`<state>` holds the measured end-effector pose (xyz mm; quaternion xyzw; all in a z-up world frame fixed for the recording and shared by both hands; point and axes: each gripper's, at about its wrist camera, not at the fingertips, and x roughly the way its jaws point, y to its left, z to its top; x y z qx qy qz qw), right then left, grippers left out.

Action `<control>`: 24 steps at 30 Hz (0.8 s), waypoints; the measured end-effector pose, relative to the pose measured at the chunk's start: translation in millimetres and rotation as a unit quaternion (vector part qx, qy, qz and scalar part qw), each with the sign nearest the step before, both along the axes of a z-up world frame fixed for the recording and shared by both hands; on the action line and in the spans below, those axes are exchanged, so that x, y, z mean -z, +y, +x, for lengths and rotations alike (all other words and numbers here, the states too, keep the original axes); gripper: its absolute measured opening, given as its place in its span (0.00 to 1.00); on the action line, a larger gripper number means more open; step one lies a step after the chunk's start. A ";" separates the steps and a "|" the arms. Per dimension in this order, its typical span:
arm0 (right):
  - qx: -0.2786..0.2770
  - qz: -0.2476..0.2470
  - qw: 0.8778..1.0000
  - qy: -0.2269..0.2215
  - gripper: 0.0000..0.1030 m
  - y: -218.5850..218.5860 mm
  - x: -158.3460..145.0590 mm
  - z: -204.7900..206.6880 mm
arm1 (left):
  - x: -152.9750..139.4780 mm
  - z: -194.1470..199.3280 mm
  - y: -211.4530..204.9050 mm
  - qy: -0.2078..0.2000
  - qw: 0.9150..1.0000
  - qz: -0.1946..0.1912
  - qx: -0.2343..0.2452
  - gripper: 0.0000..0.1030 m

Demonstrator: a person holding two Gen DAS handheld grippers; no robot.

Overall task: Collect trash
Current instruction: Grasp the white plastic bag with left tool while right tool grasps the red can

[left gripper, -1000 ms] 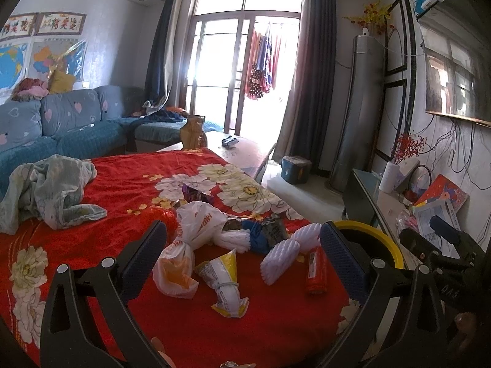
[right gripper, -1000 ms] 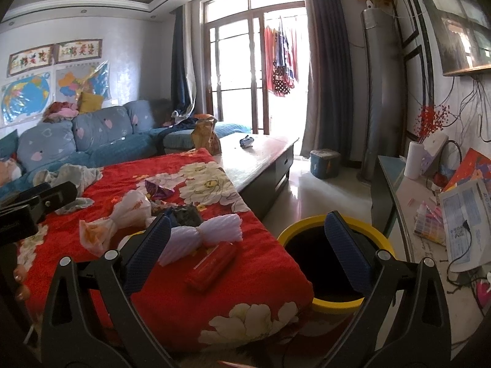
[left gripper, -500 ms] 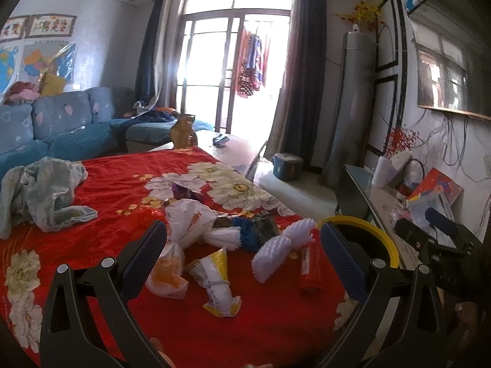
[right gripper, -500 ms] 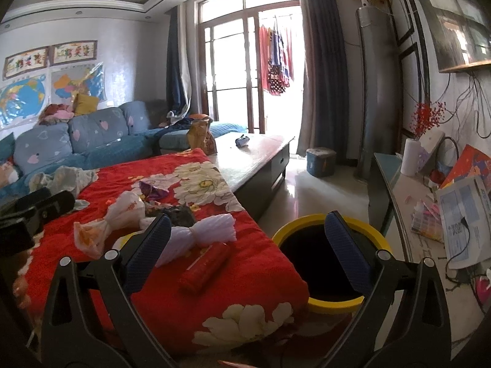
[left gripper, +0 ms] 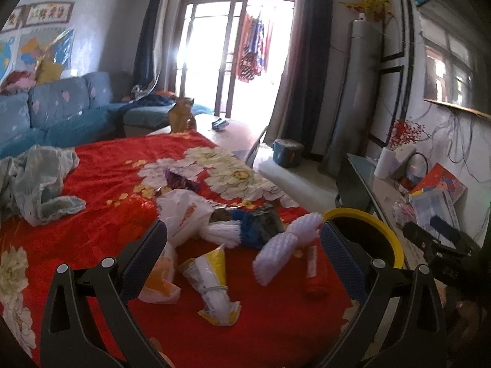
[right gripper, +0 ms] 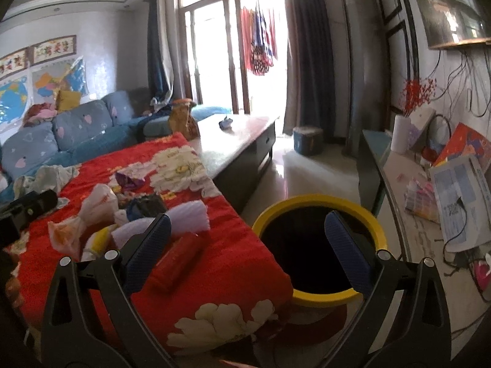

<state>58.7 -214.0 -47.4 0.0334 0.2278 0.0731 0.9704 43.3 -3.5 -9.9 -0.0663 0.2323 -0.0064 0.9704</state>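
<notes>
Trash lies on a red flowered cloth [left gripper: 107,184]: a white plastic bag [left gripper: 181,214], a yellow-white wrapper [left gripper: 211,285], white foam netting [left gripper: 282,248], a red tube [left gripper: 313,273] and dark blue wrappers [left gripper: 257,220]. A yellow-rimmed black bin [right gripper: 316,245] stands on the floor right of the table. My left gripper [left gripper: 242,260] is open and empty above the wrapper. My right gripper [right gripper: 245,251] is open and empty, between the red tube [right gripper: 178,260] and the bin.
A grey-blue cloth [left gripper: 40,184] lies on the table's left. A blue sofa [left gripper: 61,113] is behind. A low wooden table [right gripper: 239,141] extends toward the window. A side shelf [right gripper: 429,199] with papers and cables runs along the right wall.
Both views shifted slightly; the left gripper moved a little closer to the trash pile. Both grippers stay open and empty.
</notes>
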 end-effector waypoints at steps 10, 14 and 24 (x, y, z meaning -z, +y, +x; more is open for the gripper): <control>-0.030 -0.009 0.998 0.055 0.90 33.6 22.4 36.0 | 7.7 9.9 51.8 0.011 0.998 -0.013 -0.055 0.94; -0.049 -0.010 0.996 0.081 0.90 52.9 33.7 46.6 | 16.1 17.3 70.3 0.028 0.997 -0.018 -0.065 0.94; -0.069 -0.018 0.987 0.144 0.90 76.3 62.0 70.3 | 54.4 39.5 86.9 0.108 0.992 -0.006 -0.061 0.93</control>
